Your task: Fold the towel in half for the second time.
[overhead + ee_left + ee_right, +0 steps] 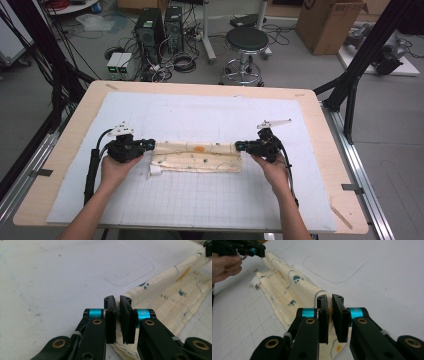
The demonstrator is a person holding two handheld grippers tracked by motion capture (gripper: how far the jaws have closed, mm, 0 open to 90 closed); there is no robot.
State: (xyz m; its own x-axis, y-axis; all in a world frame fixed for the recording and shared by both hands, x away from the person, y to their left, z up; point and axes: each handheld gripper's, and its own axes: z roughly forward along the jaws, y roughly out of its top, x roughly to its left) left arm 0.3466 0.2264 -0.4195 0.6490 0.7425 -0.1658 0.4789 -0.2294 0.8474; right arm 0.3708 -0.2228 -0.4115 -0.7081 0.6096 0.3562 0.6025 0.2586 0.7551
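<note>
the folded cloth (197, 156) lay at the frame's centre, long axis running left to right. the left gripper (148, 145) and right gripper (239, 145) each pinched one end, jaws nearly closed.

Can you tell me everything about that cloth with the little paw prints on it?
The cloth is soft-looking and cream-coloured, printed with teal paw prints, thin dark lines and an orange spot. It is folded into a long, narrow strip with several layers and lies across the white mat on the table. A small white tag sticks out near its left end. The left gripper pinches one end and the right gripper pinches the other, so the top fold is lifted a little between them.
</note>
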